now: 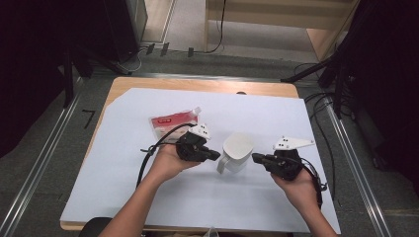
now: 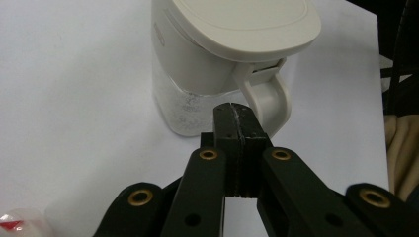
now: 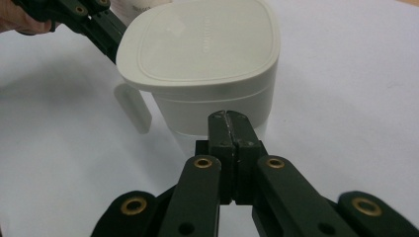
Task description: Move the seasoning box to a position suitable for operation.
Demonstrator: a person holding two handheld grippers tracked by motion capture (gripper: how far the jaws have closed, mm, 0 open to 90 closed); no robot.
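White lidded jug [image 1: 236, 152] stands mid-table between both tools. Left gripper [image 2: 235, 109] and right gripper [image 3: 229, 118] each have jaws together, empty, just short of it. Advise opening before approach; steady the handle [image 2: 269, 101] before lifting the lid [image 3: 200, 42].

A red-and-white pouch [image 1: 173, 123] with a corner spout lies flat on the white sheet [image 1: 148, 197] covering the wooden table [image 1: 197, 85]. Beyond the table, cables [image 1: 148, 52] trail across grey floor [image 1: 49, 163].
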